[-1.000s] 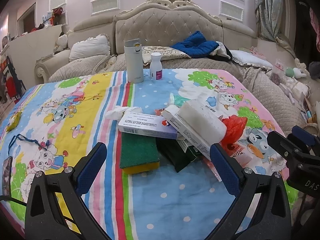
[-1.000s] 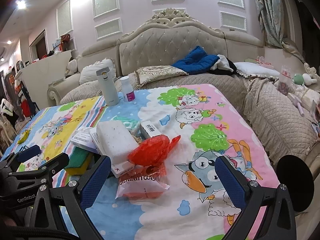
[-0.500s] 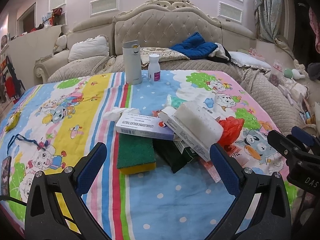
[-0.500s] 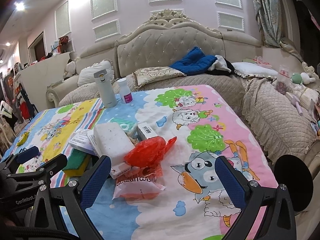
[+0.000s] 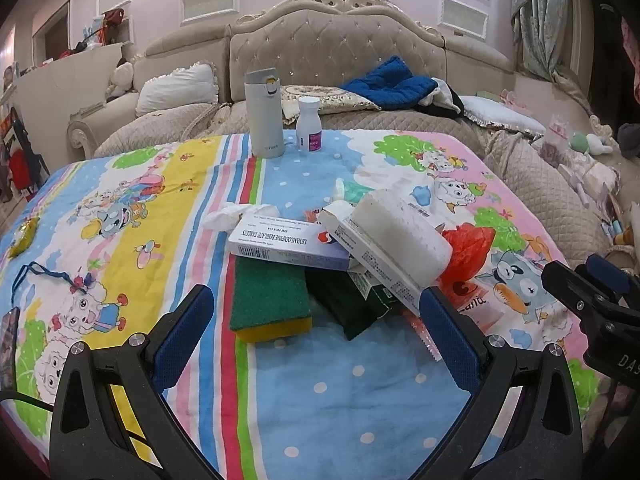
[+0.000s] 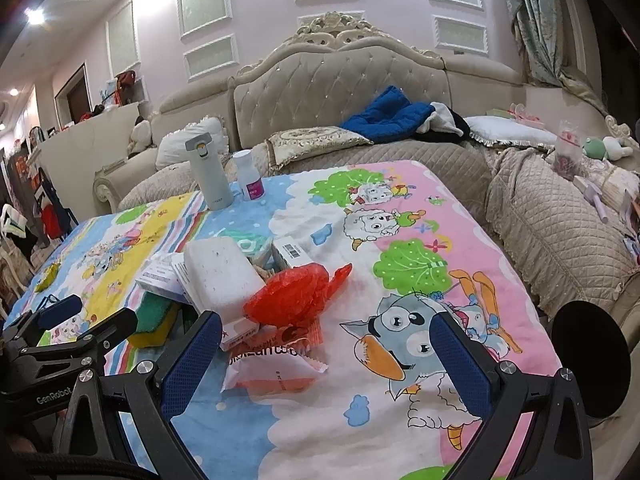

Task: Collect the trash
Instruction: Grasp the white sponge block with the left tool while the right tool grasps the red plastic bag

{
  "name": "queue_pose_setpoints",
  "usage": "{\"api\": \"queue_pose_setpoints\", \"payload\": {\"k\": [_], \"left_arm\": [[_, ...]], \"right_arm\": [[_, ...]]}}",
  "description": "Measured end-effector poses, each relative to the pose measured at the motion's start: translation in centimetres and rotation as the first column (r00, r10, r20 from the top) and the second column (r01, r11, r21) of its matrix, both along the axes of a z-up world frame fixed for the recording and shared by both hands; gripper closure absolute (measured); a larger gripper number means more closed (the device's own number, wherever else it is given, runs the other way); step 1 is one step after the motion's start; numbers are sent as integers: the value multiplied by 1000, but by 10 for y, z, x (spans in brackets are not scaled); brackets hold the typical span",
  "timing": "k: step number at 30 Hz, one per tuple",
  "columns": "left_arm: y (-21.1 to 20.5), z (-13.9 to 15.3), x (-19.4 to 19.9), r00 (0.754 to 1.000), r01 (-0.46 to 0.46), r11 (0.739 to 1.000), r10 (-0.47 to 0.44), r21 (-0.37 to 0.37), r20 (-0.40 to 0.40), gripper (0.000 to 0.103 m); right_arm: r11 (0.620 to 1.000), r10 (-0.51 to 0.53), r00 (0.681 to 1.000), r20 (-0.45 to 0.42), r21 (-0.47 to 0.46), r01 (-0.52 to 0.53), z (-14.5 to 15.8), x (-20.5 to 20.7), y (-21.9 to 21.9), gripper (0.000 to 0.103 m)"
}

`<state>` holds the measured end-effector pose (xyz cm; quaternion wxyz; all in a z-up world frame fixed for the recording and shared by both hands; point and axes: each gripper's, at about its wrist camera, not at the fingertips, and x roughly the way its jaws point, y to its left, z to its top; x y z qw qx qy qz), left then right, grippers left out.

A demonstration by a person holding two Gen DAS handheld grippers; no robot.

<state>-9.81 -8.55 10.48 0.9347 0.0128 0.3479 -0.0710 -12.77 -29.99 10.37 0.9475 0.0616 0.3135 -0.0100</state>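
A heap of trash lies mid-table on a cartoon cloth. It holds a white medicine box [image 5: 286, 244], a white sponge block [image 5: 404, 234] on another box, a green-and-yellow scouring sponge [image 5: 270, 300], a dark green packet [image 5: 348, 300], a crumpled tissue [image 5: 228, 216], a red plastic bag [image 6: 294, 294] and an orange-and-white wrapper [image 6: 272, 364]. My left gripper [image 5: 316, 328] is open and empty just in front of the heap. My right gripper [image 6: 326, 356] is open and empty, its fingers either side of the wrapper.
A grey thermos flask [image 5: 263, 114] and a white pill bottle [image 5: 309, 124] stand at the table's far edge. A beige sofa [image 6: 340, 80] with cushions and a blue blanket [image 6: 386, 118] lies behind. A blue cord [image 5: 40, 276] lies at the left.
Both grippers have moved slightly forward toward the heap. Nothing on the table has moved.
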Motion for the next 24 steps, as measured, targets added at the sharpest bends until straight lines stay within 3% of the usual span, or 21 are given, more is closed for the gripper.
{"api": "queue_pose_setpoints", "payload": {"k": [16, 24], "left_arm": [[17, -27, 17, 996, -26, 1000, 26, 6, -88, 1], [8, -10, 32, 997, -8, 1000, 7, -1, -78, 1]], "right_arm": [[999, 22, 997, -77, 42, -19, -24, 10, -8, 0], [996, 47, 994, -99, 74, -40, -31, 19, -10, 0]]}}
